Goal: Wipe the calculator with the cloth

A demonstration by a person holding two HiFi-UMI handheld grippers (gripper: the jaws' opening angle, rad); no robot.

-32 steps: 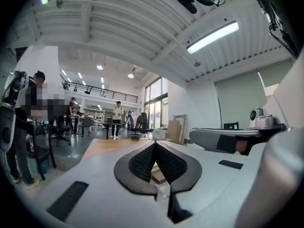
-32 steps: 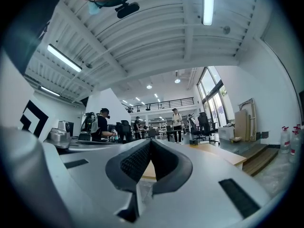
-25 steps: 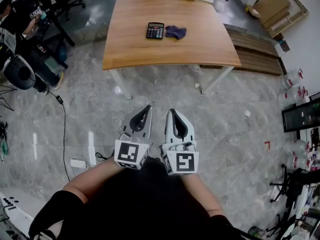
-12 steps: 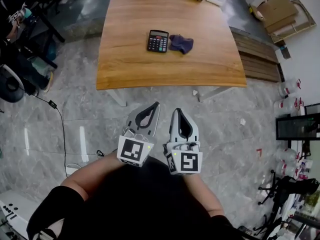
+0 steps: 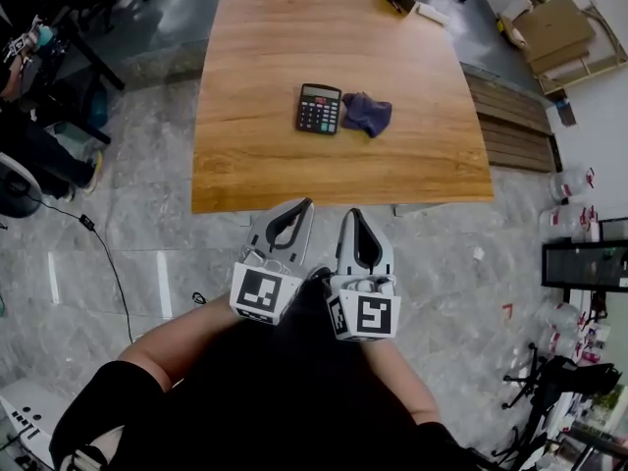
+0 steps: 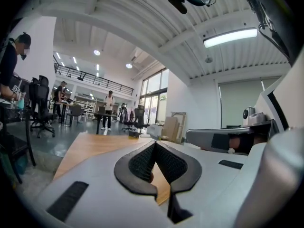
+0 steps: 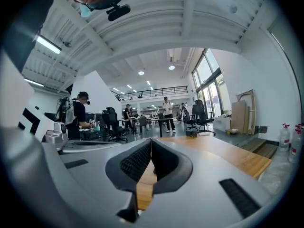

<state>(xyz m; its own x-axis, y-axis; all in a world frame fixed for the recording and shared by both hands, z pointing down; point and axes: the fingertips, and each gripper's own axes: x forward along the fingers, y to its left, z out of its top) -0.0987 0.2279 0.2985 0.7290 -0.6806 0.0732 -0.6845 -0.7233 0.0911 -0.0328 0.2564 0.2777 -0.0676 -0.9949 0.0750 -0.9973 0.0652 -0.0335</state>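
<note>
Counter: a wooden counter point(image 5: 257, 155) stands on a grey stone floor point(image 5: 128, 243), seen from above.
Calculator: a black calculator point(image 5: 320, 108) lies face up near the middle of the counter.
Cloth: a crumpled purple cloth point(image 5: 368, 114) sits just right of the calculator.
Left gripper: the left gripper point(image 5: 306, 204) is held level at the counter's near edge, its jaws pressed together with nothing between them.
Right gripper: the right gripper point(image 5: 354, 214) is held level just beside the left one, its jaws likewise closed and empty.
Gap: both grippers are well apart from the calculator and the cloth.
Surroundings: cardboard boxes point(image 5: 555, 26) lie at the far right, and wooden boards point(image 5: 512, 116) lie on the floor right of the counter.
</note>
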